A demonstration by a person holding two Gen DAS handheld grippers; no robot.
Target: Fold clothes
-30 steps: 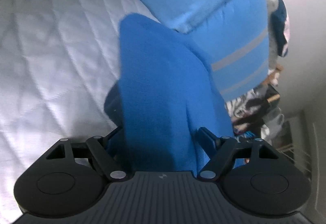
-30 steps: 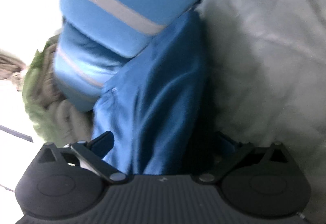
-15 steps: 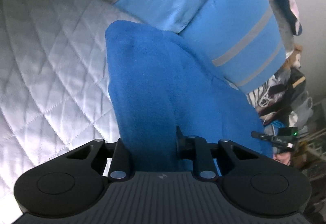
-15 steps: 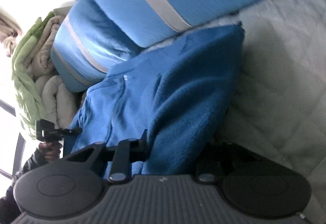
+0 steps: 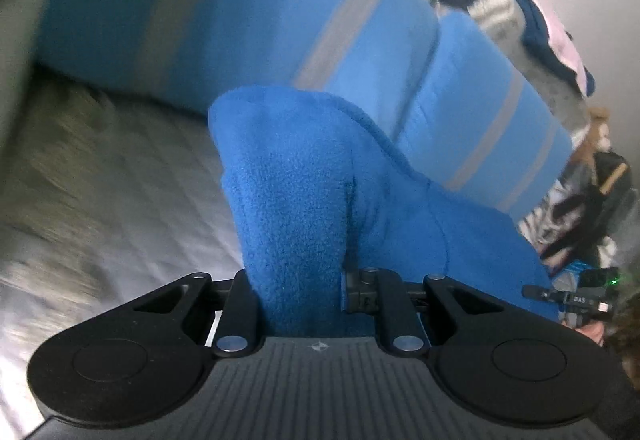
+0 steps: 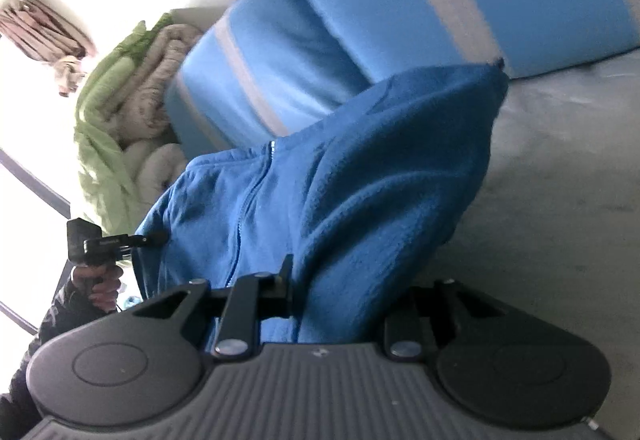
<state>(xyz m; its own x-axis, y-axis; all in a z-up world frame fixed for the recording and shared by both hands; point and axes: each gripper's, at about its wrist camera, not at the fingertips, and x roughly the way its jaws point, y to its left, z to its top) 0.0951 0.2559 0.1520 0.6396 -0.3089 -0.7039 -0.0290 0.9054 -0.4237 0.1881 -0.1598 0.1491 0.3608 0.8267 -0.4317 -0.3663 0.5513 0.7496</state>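
Since a second ago, both pairs of my fingers have closed in on the blue fleece jacket (image 5: 304, 199), and the fabric now hangs up off the bed instead of lying flat between wide-open jaws.

Largest in both views is the bed (image 5: 100, 191), a pale quilted surface filling the left of the left wrist view and the right of the right wrist view. Behind it, across the top of each frame, lie bright blue pillows (image 5: 280, 11) with grey stripes. In the upper left of the right wrist view sits a heap of green and beige bedding (image 6: 132, 111).

The jacket fills the centre of both frames, bunched and draped, its zip running down the middle-left of the right wrist view.

My left gripper (image 5: 300, 292) has its fingers clamped on a thick fold of the fleece at the bottom centre. My right gripper (image 6: 352, 304) grips another fold the same way; the right-side finger is hidden under the cloth.

At the left edge of the right wrist view, my left hand (image 6: 98, 282) holds its gripper's handle, the tips touching the jacket's edge.
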